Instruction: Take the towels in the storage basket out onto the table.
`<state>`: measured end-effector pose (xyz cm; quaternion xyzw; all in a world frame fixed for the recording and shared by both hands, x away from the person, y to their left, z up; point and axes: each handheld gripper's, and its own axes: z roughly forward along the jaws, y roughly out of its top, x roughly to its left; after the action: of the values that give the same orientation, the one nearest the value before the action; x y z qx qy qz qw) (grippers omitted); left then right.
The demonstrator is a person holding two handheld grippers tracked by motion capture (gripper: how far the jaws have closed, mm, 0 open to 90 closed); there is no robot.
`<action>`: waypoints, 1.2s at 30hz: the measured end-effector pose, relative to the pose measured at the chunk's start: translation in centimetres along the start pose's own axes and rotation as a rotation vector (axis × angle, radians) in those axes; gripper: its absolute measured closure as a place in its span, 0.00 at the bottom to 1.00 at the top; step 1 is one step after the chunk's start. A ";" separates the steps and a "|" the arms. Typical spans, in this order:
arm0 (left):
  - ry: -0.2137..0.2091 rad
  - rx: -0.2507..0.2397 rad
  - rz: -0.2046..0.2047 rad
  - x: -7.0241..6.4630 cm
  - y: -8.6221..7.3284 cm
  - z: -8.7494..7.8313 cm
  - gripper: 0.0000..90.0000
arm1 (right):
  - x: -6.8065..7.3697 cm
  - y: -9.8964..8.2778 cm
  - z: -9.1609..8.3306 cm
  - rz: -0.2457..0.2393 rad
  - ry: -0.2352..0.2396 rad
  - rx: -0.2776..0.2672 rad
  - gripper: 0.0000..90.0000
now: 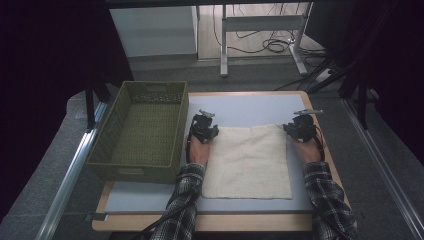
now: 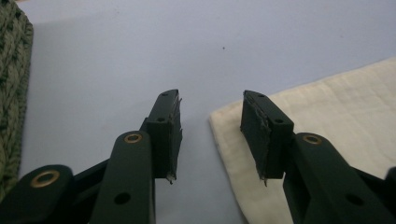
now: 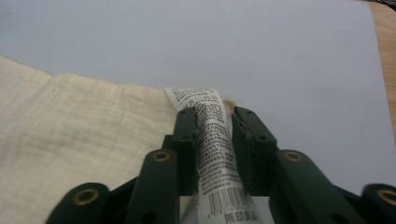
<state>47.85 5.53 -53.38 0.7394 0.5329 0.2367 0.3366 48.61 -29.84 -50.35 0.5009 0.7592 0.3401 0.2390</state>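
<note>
Flat on the desk (image 1: pixel 250 105), spread square over the pale blue mat (image 1: pixel 150 200): a cream cloth (image 1: pixel 248 162), far edge toward the gripper tips, near edge toward the person's side. Just left of it, well up against the mat's left border, a green woven basket (image 1: pixel 142 131), open-topped, nothing visible inside. At the cloth's far left corner, the left gripper (image 1: pixel 204 127), held by a hand (image 1: pixel 199 150) in a plaid sleeve (image 1: pixel 182 205); in the left gripper view, left gripper (image 2: pixel 211 135) with jaws well apart, straddling the corner of the cloth (image 2: pixel 327 116), right jaw over the fabric, left jaw over bare mat (image 2: pixel 140 56), basket (image 2: pixel 11 93) at the far left edge. At the far right corner, the right gripper (image 1: pixel 299 126). In the right gripper view, right gripper (image 3: pixel 214 140) with jaws drawn close on a white printed label (image 3: pixel 210 140) with small text and a barcode, running up between them to the cloth (image 3: pixel 84 135) corner; whether sewn to the fabric, cannot tell. Beyond the desk, floor (image 1: pixel 165 70), metal legs (image 1: pixel 224 45) and loose cables (image 1: pixel 272 45).
</note>
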 end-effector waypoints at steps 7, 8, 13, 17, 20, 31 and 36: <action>-0.019 0.006 -0.010 0.6 0.0 0.9 0.56 | 0.1 -0.2 1.7 0.008 0.024 0.025 0.66; -0.020 0.007 -0.010 0.7 0.1 0.9 0.55 | 0.0 -0.2 2.0 0.012 0.025 0.023 0.65; -0.065 0.010 -0.005 0.7 0.1 1.0 0.70 | 0.4 0.0 2.7 0.007 0.024 0.026 0.73; -0.111 0.011 0.008 0.2 0.0 0.9 0.92 | 0.5 0.2 2.7 0.029 0.044 0.043 0.94; -0.104 0.011 0.012 0.0 -0.1 0.7 0.96 | 1.0 0.3 2.4 -0.004 0.035 0.063 0.96; -0.117 -0.094 0.040 -0.2 1.2 -3.7 0.97 | 1.0 0.9 -1.8 -0.033 0.066 -0.021 0.96; -0.127 -0.128 0.059 -0.8 0.9 -5.6 0.97 | 1.6 0.7 -3.4 -0.047 0.084 -0.042 0.96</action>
<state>44.24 5.95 -48.99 0.7452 0.4724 0.2325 0.4092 46.05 -29.13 -47.63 0.4631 0.7729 0.3710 0.2250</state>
